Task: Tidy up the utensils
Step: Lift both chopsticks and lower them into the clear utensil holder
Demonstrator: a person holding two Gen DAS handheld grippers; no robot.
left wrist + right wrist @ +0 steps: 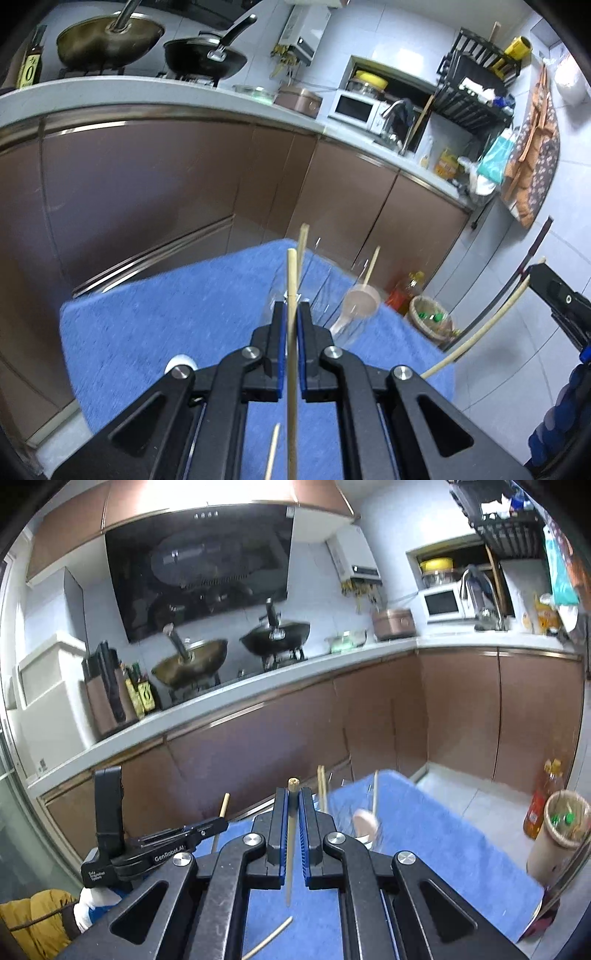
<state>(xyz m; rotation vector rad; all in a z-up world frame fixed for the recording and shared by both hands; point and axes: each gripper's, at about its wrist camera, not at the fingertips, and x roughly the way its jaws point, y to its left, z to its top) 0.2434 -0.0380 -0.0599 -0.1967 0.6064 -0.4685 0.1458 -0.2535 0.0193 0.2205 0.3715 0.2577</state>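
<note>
Chopsticks fill both grips: the left gripper (291, 314) has its jaws closed on a pale chopstick (291, 350) above the blue-clothed bench (166, 332). Only the right wrist view shows the right gripper (293, 797), jaws clamped on a tapered chopstick (290, 849), and a loose chopstick (271, 936) lying below.
</note>
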